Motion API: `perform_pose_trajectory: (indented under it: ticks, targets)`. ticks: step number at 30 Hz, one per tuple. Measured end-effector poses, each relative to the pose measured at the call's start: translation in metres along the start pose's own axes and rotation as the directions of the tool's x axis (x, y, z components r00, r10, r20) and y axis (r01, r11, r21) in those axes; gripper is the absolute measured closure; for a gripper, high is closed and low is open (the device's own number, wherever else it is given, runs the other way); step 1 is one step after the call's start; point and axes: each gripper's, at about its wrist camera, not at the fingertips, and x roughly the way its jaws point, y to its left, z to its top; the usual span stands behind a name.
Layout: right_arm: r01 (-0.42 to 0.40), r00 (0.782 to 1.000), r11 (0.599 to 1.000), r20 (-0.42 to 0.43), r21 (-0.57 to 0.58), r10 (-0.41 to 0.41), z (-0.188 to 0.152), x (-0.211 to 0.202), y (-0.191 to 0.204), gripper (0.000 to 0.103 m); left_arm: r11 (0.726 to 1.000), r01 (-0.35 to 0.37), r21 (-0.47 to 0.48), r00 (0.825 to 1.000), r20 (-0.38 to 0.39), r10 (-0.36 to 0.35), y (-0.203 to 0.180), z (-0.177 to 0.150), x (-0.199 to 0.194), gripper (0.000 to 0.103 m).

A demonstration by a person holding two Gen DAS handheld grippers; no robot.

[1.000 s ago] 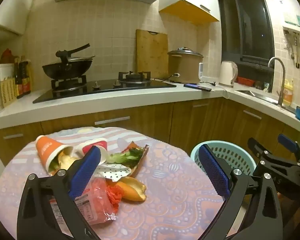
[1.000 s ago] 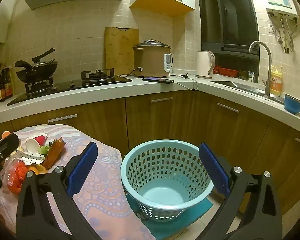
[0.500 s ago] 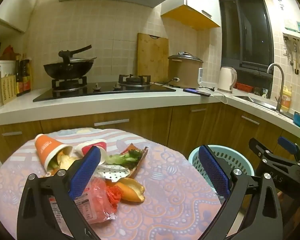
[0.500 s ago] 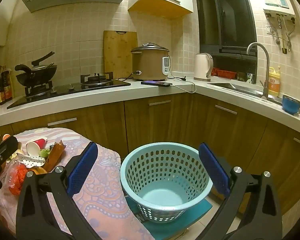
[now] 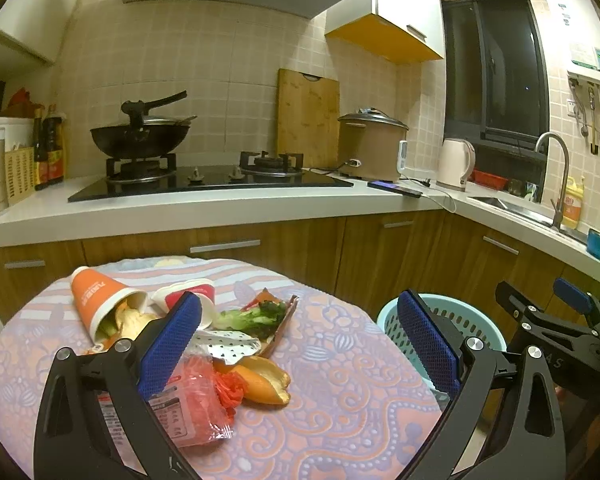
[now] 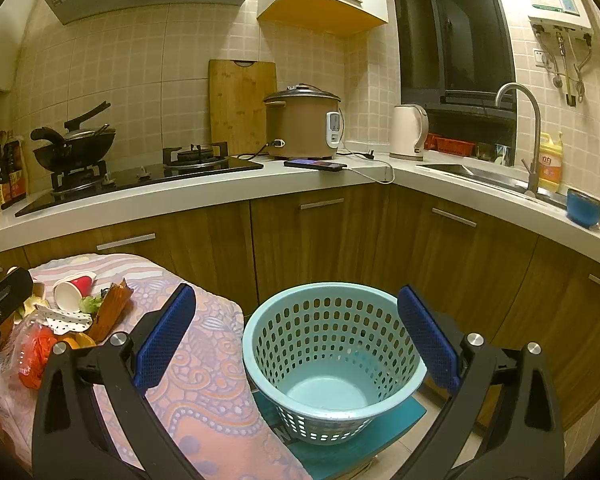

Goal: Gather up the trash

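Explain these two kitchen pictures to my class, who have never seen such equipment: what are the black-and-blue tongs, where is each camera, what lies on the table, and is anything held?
No robot here: a person holds one two-finger gripper in each hand, each with a fisheye camera looking along its blue-padded fingers. The left gripper looks over a round table with a patterned cloth. On it lie trash: a tipped orange paper cup, a red-and-white paper cup, leafy green scraps, orange peel and a clear plastic wrapper with red contents. The right gripper looks down at a pale blue perforated plastic basket on the floor, apparently empty. Both sets of jaws stand wide open, holding nothing.
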Motion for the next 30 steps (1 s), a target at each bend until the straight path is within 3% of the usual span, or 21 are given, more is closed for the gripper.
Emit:
perform_pose_trajectory:
  ticks: [30]
  targets:
    - [-0.007, 1.000, 1.000, 0.002, -0.005, 0.007, -0.0020, 0.0019, 0.0029, 0.007, 1.000, 0.002, -0.012, 1.000, 0.020, -0.002, 0.0029, -0.0007, -0.0034, 0.008]
